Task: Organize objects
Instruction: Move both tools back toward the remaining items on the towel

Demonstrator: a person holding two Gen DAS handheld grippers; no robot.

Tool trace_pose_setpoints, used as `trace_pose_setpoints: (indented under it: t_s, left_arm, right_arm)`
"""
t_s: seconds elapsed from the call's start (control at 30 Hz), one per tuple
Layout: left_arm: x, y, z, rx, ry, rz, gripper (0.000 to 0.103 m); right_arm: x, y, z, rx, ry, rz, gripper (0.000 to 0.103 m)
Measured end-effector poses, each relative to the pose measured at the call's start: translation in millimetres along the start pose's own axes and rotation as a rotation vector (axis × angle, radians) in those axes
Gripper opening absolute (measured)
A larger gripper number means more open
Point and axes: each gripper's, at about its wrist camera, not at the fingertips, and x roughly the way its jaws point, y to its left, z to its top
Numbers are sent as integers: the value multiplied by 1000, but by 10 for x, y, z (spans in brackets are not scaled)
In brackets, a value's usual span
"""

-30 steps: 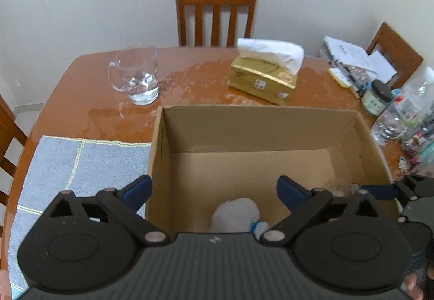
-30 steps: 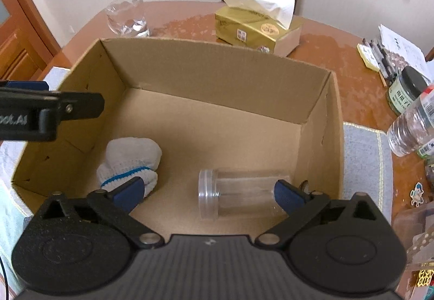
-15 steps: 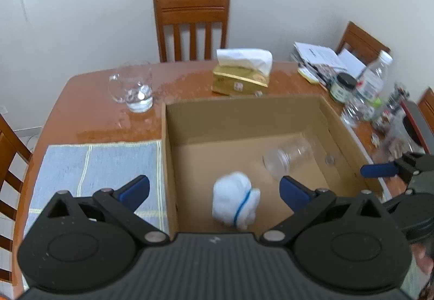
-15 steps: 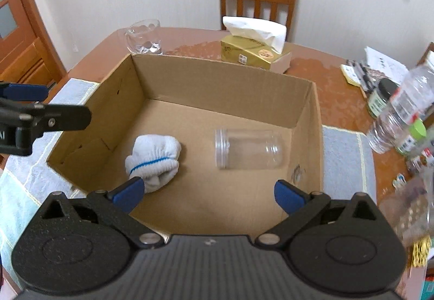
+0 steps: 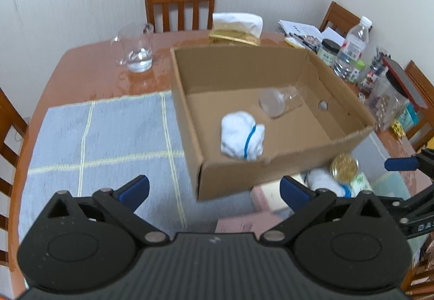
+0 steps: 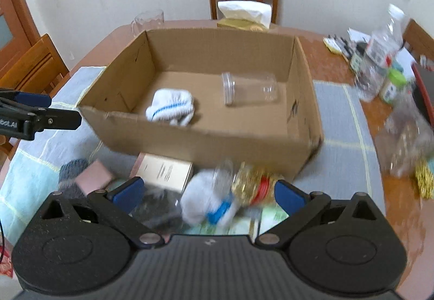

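An open cardboard box [image 6: 200,137] sits at the centre of both wrist views on a blue-grey mat [image 5: 103,137] spread over a reddish-brown counter [image 5: 89,61]. Inside the box, a rolled white sock with a blue stripe [image 6: 171,107] lies at left and a clear plastic jar [image 6: 249,88] lies on its side at right, the two well apart. The left hand-held gripper [image 5: 214,190] fills the bottom of its own frame with its blue-tipped jaws spread wide and nothing between them; the right hand-held gripper [image 6: 208,195] is likewise spread, empty, above a blurred heap in front of the box. That heap includes a second white sock with a blue band [image 6: 206,202], a gold-coloured tin [image 5: 345,166], a beige carton [image 6: 165,171] whose printed lines are too small to read, a pink box [image 6: 93,177] and a grey knitted item [image 6: 72,172]. In the right wrist view the left tool enters at the left edge, bearing white lettering cut off by the frame and not legible in full. Behind the box stand a glass mug [image 5: 135,49], a gold tissue box [image 5: 234,30] and a wooden chair [image 5: 180,1]; bottles [image 5: 352,47] and jars with unreadable labels crowd the upper right.
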Motion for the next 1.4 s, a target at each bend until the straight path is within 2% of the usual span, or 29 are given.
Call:
trace_pose_setpoints:
  t_s: [0.17, 0.37, 0.43, 0.77, 0.93, 1.17, 1.4]
  left_arm:
    - [51, 104, -226, 18, 30, -12, 102]
    - [130, 161, -482, 22, 62, -28, 102]
    - [143, 184, -547, 10, 74, -35, 102]
    - [149, 335, -677, -3, 98, -40, 102]
    - [128, 366, -709, 53, 109, -63, 102]
    - [146, 366, -768, 188, 132, -115, 102]
    - [402, 398, -904, 201, 193, -128, 102]
  right_arm:
    - [-59, 50, -335, 34, 10, 23, 103]
    - [44, 96, -630, 0, 72, 26, 103]
    - [58, 82, -671, -13, 59, 22, 103]
    - [124, 12, -686, 35, 128, 41, 103]
    - [59, 67, -782, 57, 151, 44, 103]
    - [25, 234, -1010, 49, 190, 18, 103]
    - [145, 290, -1205, 79, 227, -37, 103]
